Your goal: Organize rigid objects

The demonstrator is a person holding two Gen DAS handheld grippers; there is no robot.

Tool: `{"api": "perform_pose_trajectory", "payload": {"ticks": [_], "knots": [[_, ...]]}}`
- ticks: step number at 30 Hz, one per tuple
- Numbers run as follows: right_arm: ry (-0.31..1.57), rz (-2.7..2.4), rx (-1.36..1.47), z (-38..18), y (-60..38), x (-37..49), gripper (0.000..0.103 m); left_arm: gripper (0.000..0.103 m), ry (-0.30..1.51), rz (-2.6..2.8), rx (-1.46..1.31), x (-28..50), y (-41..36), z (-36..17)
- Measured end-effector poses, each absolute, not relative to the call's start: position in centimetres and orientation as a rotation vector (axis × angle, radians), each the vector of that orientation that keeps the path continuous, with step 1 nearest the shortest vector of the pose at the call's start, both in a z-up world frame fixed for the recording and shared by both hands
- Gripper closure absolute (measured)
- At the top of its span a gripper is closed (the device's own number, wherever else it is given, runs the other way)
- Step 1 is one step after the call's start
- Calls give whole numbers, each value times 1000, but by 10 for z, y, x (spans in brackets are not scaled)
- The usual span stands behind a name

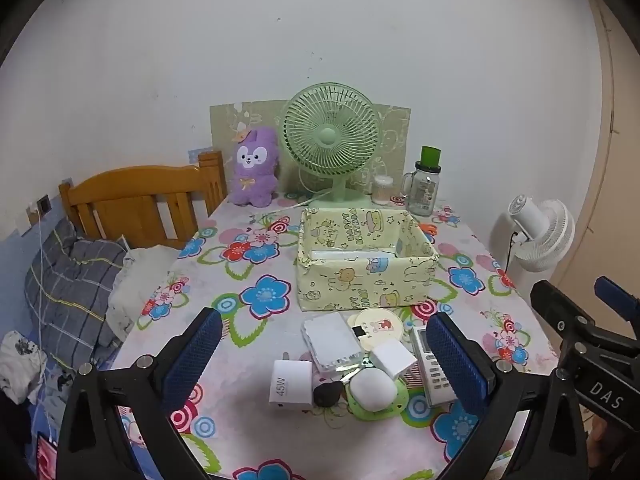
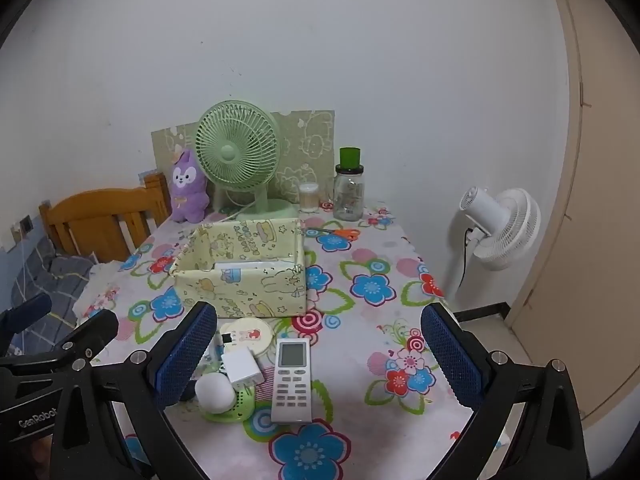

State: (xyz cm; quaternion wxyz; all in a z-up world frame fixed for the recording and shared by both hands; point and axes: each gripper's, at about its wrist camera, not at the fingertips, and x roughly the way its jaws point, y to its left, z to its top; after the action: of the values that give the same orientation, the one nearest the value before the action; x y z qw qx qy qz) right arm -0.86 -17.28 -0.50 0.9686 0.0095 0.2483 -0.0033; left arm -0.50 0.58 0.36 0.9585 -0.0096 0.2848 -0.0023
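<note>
Clutter of small hard things sits low in the frame of the left wrist view, on the flowered counter (image 1: pixel 240 432): a white charger (image 1: pixel 290 385) marked 45W, a white power bank (image 1: pixel 331 338), a round tin (image 1: pixel 376 327), a white plug (image 1: pixel 391 360), a white ball (image 1: pixel 374 391) on a green dish (image 1: pixel 396 402), a small black piece (image 1: pixel 327 393), and a remote (image 1: pixel 433 374) at the right edge of the pile. The patterned box (image 1: pixel 360 284), open on top, stands just above the pile in mid frame. The left tongs (image 1: pixel 324 354) hang spread wide with nothing between them, and the whole pile lies between their blue pads (image 1: pixel 192 356). The charger is the nearest piece, lower centre. The right tongs (image 1: pixel 580 320) show at the right edge; from here I cannot tell their state.

In the right wrist view the remote (image 2: pixel 292 382) lies at centre bottom, its long axis running up the frame toward the box (image 2: pixel 240 276). The right tongs (image 2: pixel 320 356) are apart and hold nothing. The remote sits between the pads (image 2: pixel 452 356), closer to the left one, with the ball (image 2: pixel 216 392) and plug (image 2: pixel 242 368) just left of it. By my reading, the remote falls to the right tongs, which would close across its narrow width, while the charger suits the left.
</note>
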Motion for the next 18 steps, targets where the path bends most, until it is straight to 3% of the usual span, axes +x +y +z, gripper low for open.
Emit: {"api": "perform_pose_trajectory", "payload": {"ticks": [18], "knots": [[482, -10, 47, -10, -184, -6, 0, 0, 566, 1, -5, -3, 2, -1]]}}
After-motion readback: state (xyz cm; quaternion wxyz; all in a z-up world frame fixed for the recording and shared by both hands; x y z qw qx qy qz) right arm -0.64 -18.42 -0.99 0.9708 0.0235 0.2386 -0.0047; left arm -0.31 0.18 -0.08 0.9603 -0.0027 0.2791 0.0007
